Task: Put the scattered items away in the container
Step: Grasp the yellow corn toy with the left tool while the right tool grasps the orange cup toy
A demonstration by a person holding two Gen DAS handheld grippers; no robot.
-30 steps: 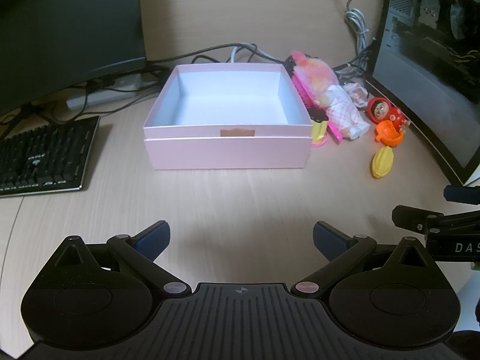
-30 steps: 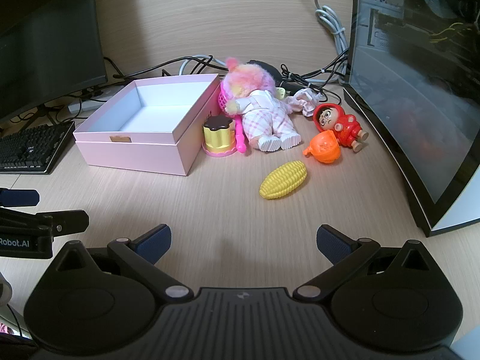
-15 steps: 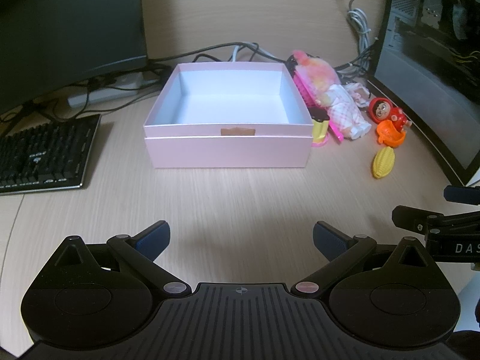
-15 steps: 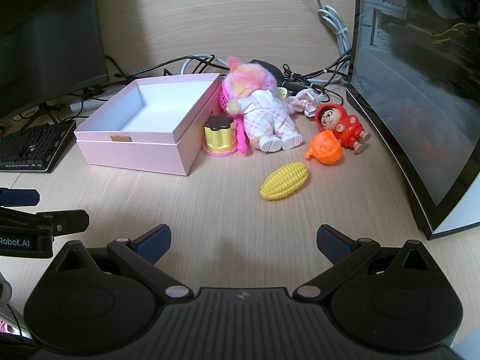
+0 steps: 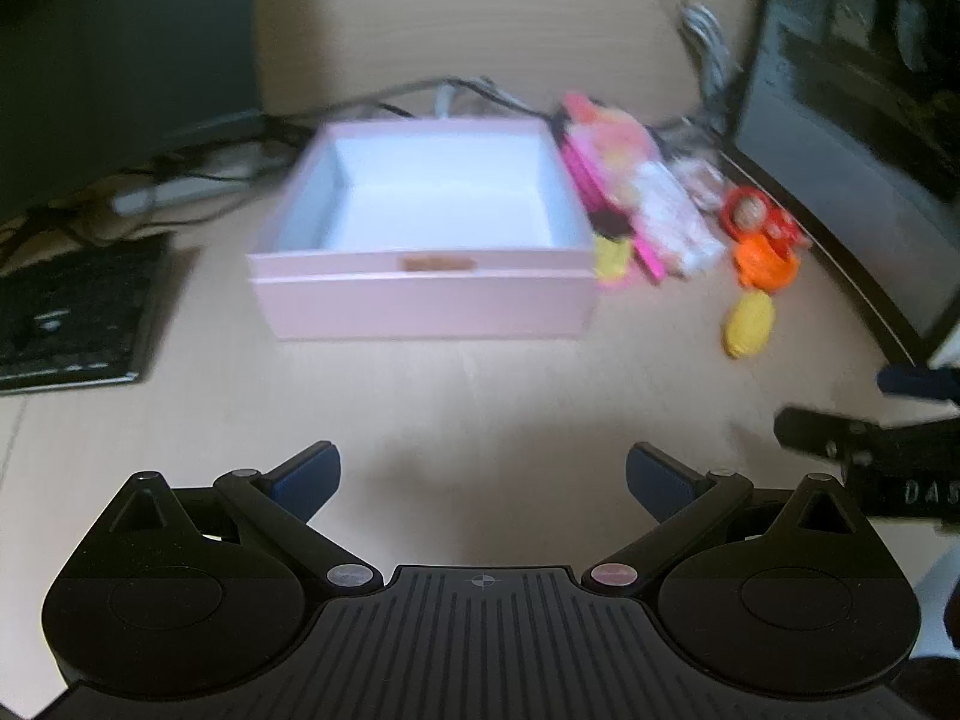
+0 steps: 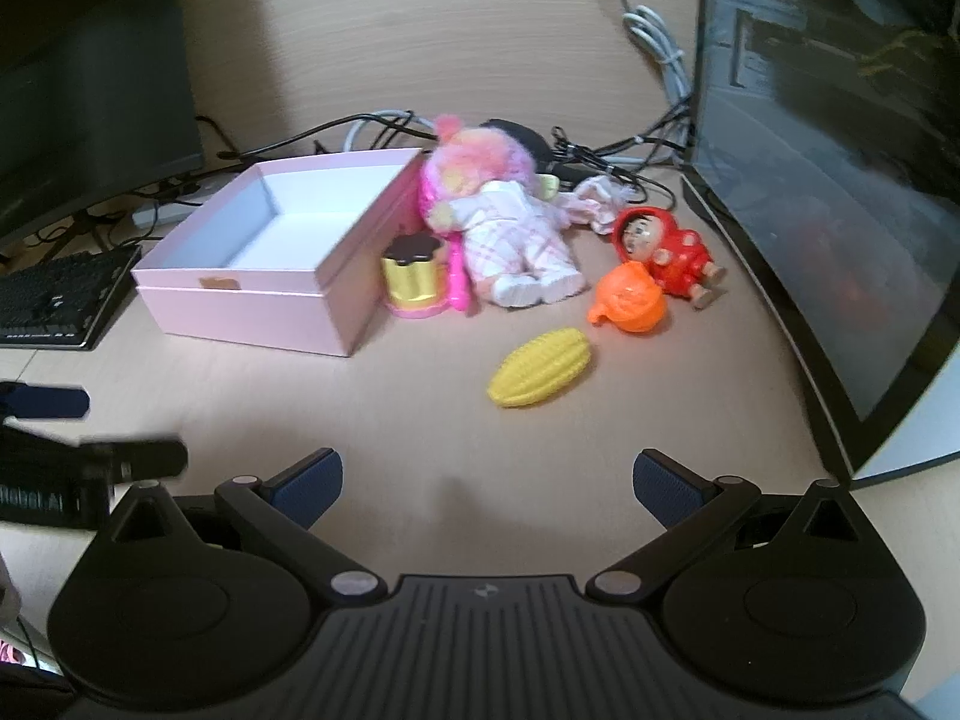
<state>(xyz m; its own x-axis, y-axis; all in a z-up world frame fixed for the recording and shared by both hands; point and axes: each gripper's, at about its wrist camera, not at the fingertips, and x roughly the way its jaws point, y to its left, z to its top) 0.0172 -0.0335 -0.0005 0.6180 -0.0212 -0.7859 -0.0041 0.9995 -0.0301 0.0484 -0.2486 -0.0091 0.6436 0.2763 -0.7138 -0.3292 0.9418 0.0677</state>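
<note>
An open, empty pink box (image 5: 420, 300) (image 6: 240, 306) stands on the wooden desk. To its right lie a plush doll with pink hair (image 6: 510, 228) (image 5: 654, 204), a small gold and pink cup (image 6: 414, 282), a red toy figure (image 6: 666, 252), an orange toy (image 6: 630, 300) (image 5: 765, 264) and a yellow toy corn (image 6: 543, 375) (image 5: 750, 324). My left gripper (image 5: 483, 474) is open and empty, short of the box. My right gripper (image 6: 487, 474) is open and empty, short of the corn. The left wrist view is blurred.
A black keyboard (image 5: 72, 318) (image 6: 54, 300) lies left of the box. A dark monitor (image 6: 90, 78) stands at the back left. A glass-sided computer case (image 6: 840, 180) stands on the right. Cables (image 6: 600, 150) run behind the toys.
Both grippers have moved forward a little; the box and the toys look slightly nearer. The left wrist view has gone blurry with motion. Both stay open and empty.
</note>
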